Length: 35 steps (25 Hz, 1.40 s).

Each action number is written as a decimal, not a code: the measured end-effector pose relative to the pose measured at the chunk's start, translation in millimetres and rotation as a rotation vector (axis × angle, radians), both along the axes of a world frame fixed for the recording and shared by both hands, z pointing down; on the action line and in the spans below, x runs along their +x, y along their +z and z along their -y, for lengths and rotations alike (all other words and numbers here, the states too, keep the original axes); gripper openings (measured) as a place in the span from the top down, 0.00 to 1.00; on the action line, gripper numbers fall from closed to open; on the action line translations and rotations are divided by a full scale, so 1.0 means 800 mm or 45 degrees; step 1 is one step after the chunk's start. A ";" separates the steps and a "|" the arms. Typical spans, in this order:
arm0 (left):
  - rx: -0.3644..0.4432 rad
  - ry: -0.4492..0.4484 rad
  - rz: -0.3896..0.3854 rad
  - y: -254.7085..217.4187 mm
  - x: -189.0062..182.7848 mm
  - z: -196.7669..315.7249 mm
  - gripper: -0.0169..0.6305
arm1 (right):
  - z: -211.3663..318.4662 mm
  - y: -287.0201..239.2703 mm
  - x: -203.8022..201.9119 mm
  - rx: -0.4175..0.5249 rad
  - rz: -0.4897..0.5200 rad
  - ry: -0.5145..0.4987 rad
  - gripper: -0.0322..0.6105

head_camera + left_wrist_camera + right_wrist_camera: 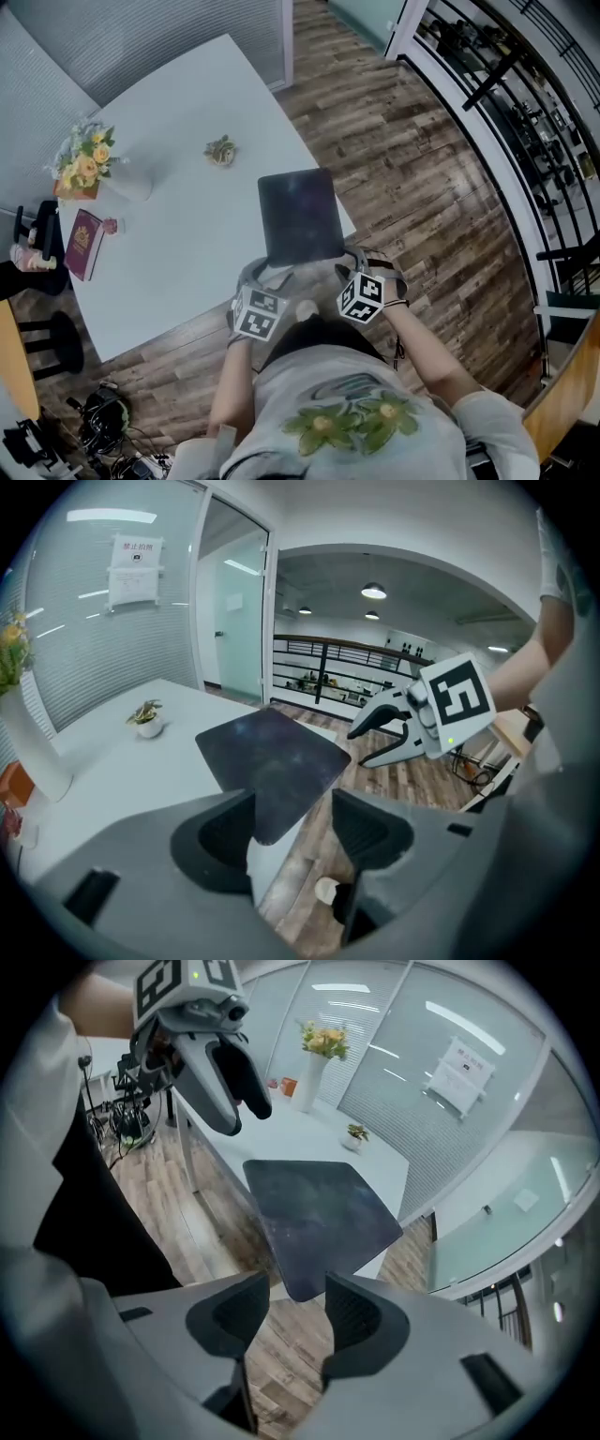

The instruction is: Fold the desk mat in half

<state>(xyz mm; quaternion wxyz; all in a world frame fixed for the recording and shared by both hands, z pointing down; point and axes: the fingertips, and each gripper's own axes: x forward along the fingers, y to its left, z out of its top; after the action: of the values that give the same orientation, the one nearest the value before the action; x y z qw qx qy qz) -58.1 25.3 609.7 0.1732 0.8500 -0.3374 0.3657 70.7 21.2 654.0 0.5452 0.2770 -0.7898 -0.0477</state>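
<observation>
- Dark desk mat (pixel 300 217) lies flat and unfolded at the near edge of the white desk (pixel 159 272), its corners within easy reach.
- Left claw (pixel 291 829) is released, jaws apart, with the mat's near corner just ahead between them.
- Right claw (pixel 286 1312) is likewise spread wide at the other near corner.
- One corner each would likely keep the lifted edge level.
- Potted plant (pixel 220 151) and vase of flowers (pixel 89 167) stand well apart from the mat.
</observation>
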 end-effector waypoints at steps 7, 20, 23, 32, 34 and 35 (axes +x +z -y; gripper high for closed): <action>-0.054 0.026 0.009 0.032 0.006 0.001 0.60 | 0.011 0.041 0.000 0.083 -0.205 -0.129 0.67; -0.070 0.038 0.068 0.058 -0.002 0.001 0.60 | 0.012 0.025 -0.006 0.128 -0.207 -0.136 0.90; -0.057 0.042 0.103 0.064 -0.005 0.003 0.60 | 0.015 0.015 -0.005 0.114 -0.178 -0.125 0.90; -0.025 0.085 0.227 0.078 -0.008 0.007 0.60 | 0.023 -0.013 -0.008 0.048 -0.020 -0.066 0.91; -0.025 0.079 0.239 0.079 -0.009 0.010 0.60 | 0.027 -0.021 -0.008 0.040 0.022 -0.055 0.91; -0.025 0.078 0.246 0.080 -0.009 0.012 0.60 | 0.028 -0.025 -0.008 0.035 0.045 -0.049 0.91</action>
<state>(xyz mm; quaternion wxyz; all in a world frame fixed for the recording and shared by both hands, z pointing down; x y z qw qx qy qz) -65.1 16.0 673.7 0.1368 0.8188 -0.3228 0.4545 63.9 -0.9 634.0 0.5263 0.2701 -0.8037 -0.0643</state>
